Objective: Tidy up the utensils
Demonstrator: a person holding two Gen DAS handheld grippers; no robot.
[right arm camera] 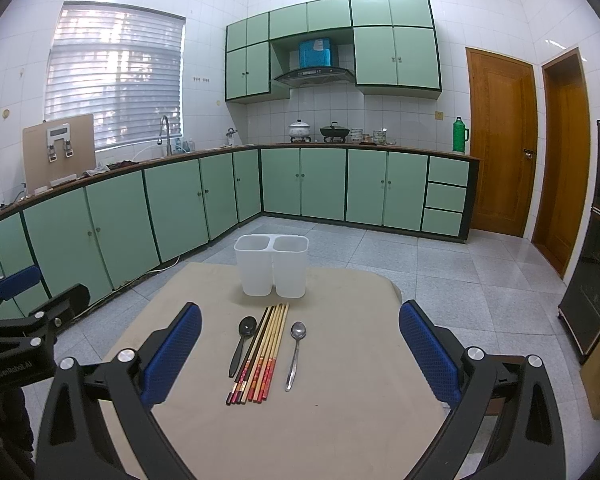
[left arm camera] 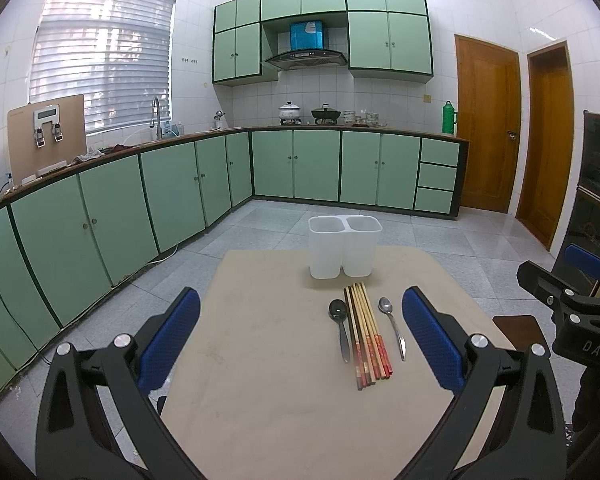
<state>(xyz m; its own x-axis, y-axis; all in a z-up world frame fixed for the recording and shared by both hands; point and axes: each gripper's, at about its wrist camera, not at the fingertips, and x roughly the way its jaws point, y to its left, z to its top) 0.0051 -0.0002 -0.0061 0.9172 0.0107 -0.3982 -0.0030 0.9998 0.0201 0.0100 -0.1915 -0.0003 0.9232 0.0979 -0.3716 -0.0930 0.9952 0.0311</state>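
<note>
Bare table (right arm camera: 340,420) fills the lower middle of both views, open for passing. Mid-frame, the chopsticks (right arm camera: 262,354) lie bundled, a dark spoon (right arm camera: 242,340) just left and a silver spoon (right arm camera: 296,354) just right, narrow gaps between. Above them the white two-compartment holder (right arm camera: 271,266) stands upright, blocking the table's far edge.

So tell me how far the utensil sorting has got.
Nothing is sorted yet. The two-compartment holder looks empty. The chopsticks, dark spoon and silver spoon all lie on the table. Both tools, left and right, are open and hold nothing.
</note>
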